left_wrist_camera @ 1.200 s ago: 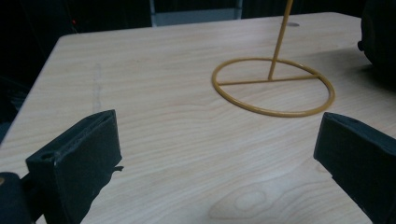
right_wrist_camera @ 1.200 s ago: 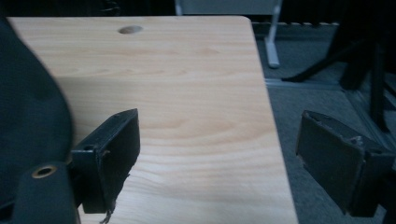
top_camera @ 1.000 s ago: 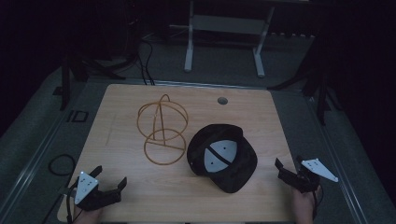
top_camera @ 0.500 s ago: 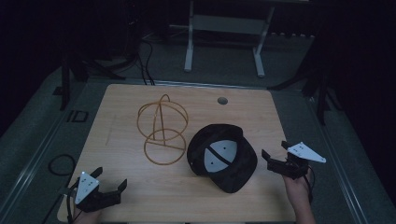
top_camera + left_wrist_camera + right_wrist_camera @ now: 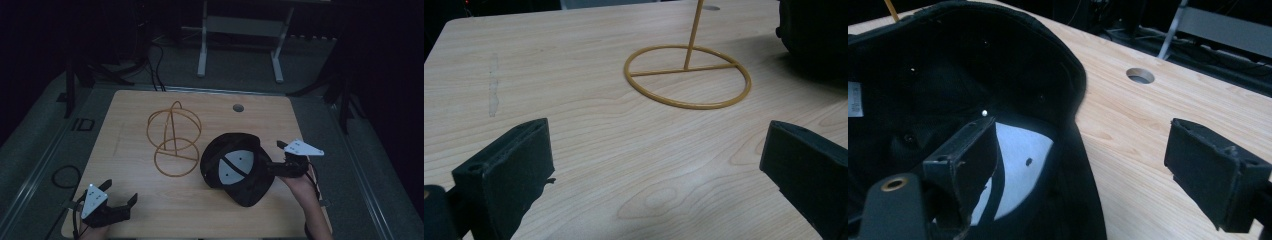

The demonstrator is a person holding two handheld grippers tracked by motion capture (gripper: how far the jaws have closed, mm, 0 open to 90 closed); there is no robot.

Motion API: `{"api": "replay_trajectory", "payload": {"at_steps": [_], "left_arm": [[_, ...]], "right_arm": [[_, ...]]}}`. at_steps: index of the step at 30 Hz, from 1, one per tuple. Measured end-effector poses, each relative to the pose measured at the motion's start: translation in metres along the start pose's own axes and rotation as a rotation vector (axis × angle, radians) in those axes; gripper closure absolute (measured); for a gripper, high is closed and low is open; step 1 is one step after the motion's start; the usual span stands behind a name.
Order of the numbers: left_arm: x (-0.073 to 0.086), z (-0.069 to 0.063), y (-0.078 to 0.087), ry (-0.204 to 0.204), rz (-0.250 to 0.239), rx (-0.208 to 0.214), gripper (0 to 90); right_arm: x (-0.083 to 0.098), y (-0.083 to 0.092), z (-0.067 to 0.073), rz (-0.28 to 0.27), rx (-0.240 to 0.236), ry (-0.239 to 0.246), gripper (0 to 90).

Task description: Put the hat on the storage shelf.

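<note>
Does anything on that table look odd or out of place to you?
The black cap lies upside down, its pale lining facing up, beside the wire stand. The open right claw straddles its rim, one jaw inside. Nothing looks spilled or broken.

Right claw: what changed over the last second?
The right claw moved in from the table's right edge to the black cap; it is open, one jaw inside the upturned cap, the other outside its rim, not closed on it. The left claw, cap and gold wire stand stayed put.

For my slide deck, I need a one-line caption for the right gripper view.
Open right tool straddles the rim of an upturned black cap on the wooden table.
</note>
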State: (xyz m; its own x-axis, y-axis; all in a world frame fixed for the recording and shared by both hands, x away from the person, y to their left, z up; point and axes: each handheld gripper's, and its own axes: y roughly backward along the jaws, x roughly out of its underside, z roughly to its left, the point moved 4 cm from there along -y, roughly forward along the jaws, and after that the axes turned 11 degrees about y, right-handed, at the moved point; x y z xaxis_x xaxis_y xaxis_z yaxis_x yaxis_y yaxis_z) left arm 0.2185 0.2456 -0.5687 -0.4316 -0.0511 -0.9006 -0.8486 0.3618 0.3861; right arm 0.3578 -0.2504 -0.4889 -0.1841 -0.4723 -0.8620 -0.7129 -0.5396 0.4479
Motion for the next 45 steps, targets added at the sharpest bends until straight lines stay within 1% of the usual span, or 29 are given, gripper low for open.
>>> {"api": "replay_trajectory", "payload": {"at_steps": [4,7,8,10,12,14,19,21,22,23,25,26,28,29,32,33,34,36,38,41,43,45], "left_arm": [[0.0,0.0,0.0,0.0,-0.001,0.009,1.0],[0.001,-0.001,0.0,-0.007,0.004,0.024,1.0],[0.001,-0.002,0.0,-0.009,0.004,0.023,1.1],[0.001,-0.003,-0.001,-0.013,0.005,0.035,1.1],[0.001,-0.004,0.0,-0.019,0.003,0.033,1.0],[0.0,-0.004,0.0,-0.017,-0.007,0.04,1.1],[0.001,-0.003,0.0,-0.02,-0.001,0.045,1.0],[0.001,-0.003,0.0,-0.02,0.0,0.047,1.0],[0.001,-0.004,0.0,-0.02,0.0,0.049,1.0],[0.001,-0.004,0.0,-0.02,0.0,0.048,1.1],[0.001,-0.004,0.0,-0.02,0.0,0.051,1.1],[0.001,-0.004,0.0,-0.02,0.0,0.05,1.1],[0.001,-0.004,0.0,-0.02,0.001,0.053,1.1],[0.001,-0.004,0.0,-0.02,0.001,0.051,1.0],[0.001,-0.004,-0.001,-0.017,0.006,0.052,1.1],[0.002,-0.003,-0.001,-0.017,0.007,0.054,1.0],[0.002,-0.003,-0.001,-0.015,0.008,0.055,1.1],[0.002,-0.003,-0.001,-0.015,0.008,0.053,1.1],[0.002,-0.004,-0.001,-0.013,0.009,0.055,1.0],[0.002,-0.005,-0.001,-0.016,0.012,0.058,1.0],[0.002,-0.006,-0.001,-0.018,0.013,0.065,1.1],[0.002,-0.007,-0.002,-0.019,0.011,0.063,1.0]], "right_arm": [[-0.007,-0.015,0.003,0.011,-0.039,0.01,15.8],[-0.012,-0.026,0.005,0.027,-0.052,0.032,17.5],[-0.014,-0.03,0.006,0.037,-0.059,0.043,20.0],[-0.017,-0.036,0.006,0.049,-0.066,0.051,21.1],[-0.019,-0.043,0.006,0.066,-0.07,0.069,23.7],[-0.021,-0.049,0.005,0.078,-0.078,0.081,26.6],[-0.024,-0.063,0.004,0.111,-0.088,0.124,33.6],[-0.025,-0.068,0.004,0.122,-0.104,0.127,34.9],[-0.026,-0.07,0.004,0.129,-0.104,0.127,35.9],[-0.026,-0.072,0.004,0.132,-0.11,0.13,39.0],[-0.026,-0.075,0.003,0.144,-0.116,0.137,39.9],[-0.027,-0.077,0.003,0.147,-0.121,0.138,42.7],[-0.028,-0.08,0.003,0.158,-0.115,0.148,45.7],[-0.028,-0.081,0.004,0.16,-0.121,0.153,49.0],[-0.027,-0.085,0.005,0.183,-0.103,0.185,60.6],[-0.027,-0.085,0.005,0.187,-0.093,0.186,66.1],[-0.026,-0.086,0.004,0.189,-0.093,0.189,73.1],[-0.025,-0.086,0.004,0.195,-0.09,0.195,84.1],[-0.025,-0.085,0.004,0.205,-0.093,0.191,87.3],[-0.026,-0.083,0.004,0.203,-0.103,0.182,88.0],[-0.027,-0.081,0.005,0.191,-0.113,0.181,88.2],[-0.029,-0.077,0.006,0.168,-0.131,0.163,88.4]]}}
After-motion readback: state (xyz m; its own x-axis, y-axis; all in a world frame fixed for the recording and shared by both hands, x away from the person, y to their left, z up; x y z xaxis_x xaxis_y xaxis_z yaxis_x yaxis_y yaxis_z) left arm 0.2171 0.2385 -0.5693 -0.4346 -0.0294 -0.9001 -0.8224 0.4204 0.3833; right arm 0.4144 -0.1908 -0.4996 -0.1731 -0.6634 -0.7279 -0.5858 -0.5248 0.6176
